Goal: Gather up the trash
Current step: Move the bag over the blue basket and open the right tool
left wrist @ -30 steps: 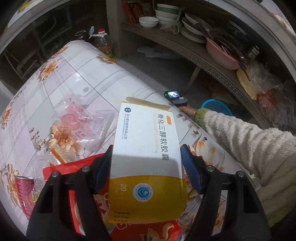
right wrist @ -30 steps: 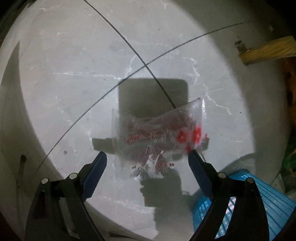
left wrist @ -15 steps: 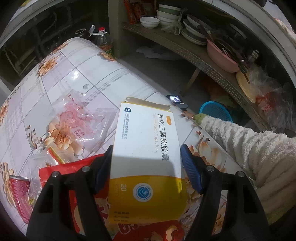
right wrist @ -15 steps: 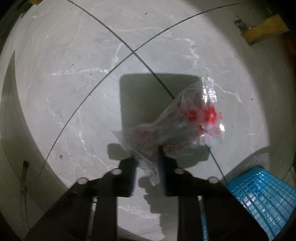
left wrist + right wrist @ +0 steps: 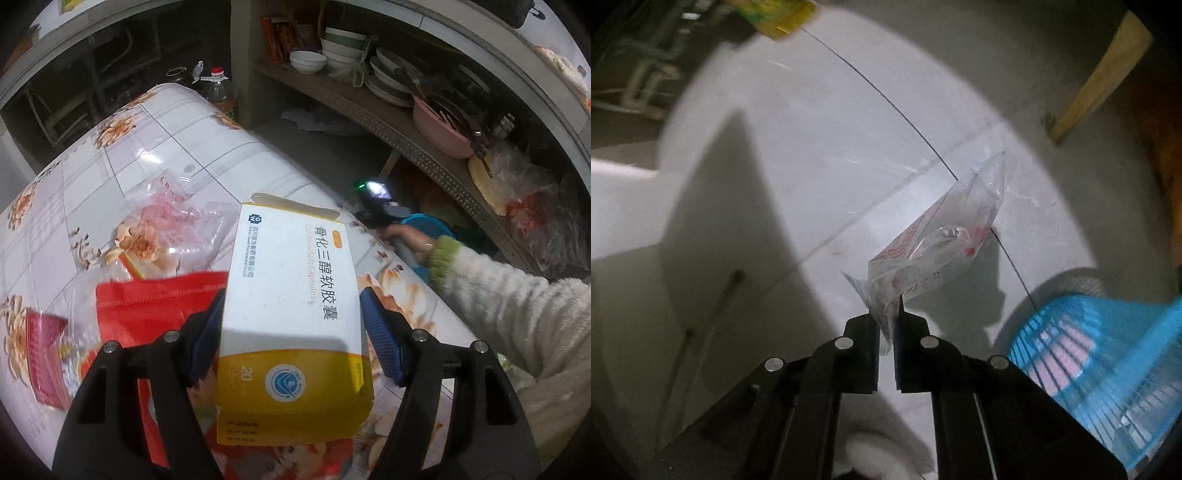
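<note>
My left gripper point(image 5: 291, 306) is shut on a white and yellow medicine box point(image 5: 291, 258), held above the flower-print table point(image 5: 166, 140). On the table below lie a clear wrapper with pink print point(image 5: 166, 218), a red packet point(image 5: 155, 302) and a red can point(image 5: 44, 354). In the right wrist view my right gripper point(image 5: 886, 314) has its jaws closing the last bit, pressed on a corner of a clear plastic wrapper with red print point(image 5: 945, 236). That wrapper hangs above the grey floor. A blue mesh basket point(image 5: 1108, 362) stands at the lower right.
A person's hand and fluffy white sleeve point(image 5: 517, 325) reach down past the table's right edge toward the blue basket point(image 5: 424, 225). A shelf point(image 5: 369, 107) with bowls and plates runs behind. An oil bottle point(image 5: 219, 92) stands beyond the table. A wooden leg point(image 5: 1097, 77) stands on the floor.
My right gripper shut on the clear wrapper that lay on the floor and lifted it up. The left gripper with the box drifted slightly, its grip unchanged.
</note>
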Demonstrator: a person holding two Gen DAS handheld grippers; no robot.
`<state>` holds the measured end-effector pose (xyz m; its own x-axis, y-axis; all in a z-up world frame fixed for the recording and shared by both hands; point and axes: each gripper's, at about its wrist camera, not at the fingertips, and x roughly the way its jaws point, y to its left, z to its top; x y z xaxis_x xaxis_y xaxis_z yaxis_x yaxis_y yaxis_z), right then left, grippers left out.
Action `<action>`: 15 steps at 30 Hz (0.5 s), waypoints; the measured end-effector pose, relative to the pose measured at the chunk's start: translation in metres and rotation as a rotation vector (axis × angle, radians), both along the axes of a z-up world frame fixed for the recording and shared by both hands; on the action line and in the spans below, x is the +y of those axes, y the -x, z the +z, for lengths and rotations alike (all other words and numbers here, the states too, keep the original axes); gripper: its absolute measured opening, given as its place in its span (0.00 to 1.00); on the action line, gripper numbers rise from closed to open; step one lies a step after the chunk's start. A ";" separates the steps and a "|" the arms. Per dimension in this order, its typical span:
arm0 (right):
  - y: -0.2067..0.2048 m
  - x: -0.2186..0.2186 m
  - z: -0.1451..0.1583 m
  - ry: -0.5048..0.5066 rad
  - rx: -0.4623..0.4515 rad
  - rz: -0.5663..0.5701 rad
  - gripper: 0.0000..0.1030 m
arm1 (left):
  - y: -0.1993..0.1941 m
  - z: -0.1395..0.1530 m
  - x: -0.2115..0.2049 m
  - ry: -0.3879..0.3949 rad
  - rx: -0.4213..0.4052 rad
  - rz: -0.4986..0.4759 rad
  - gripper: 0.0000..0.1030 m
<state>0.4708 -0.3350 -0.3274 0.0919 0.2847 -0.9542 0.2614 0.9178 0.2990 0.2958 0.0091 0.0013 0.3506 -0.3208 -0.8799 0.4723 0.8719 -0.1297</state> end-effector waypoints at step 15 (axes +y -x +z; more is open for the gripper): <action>0.234 -0.117 0.152 -0.228 -0.290 -0.328 0.06 | 0.018 0.015 -0.131 0.015 0.074 -0.164 0.66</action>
<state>0.2373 -0.4515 -0.1750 0.4646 0.3950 -0.7925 0.4015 0.7037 0.5861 0.2779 -0.1217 0.0163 0.2270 -0.3818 -0.8959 0.5970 0.7814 -0.1817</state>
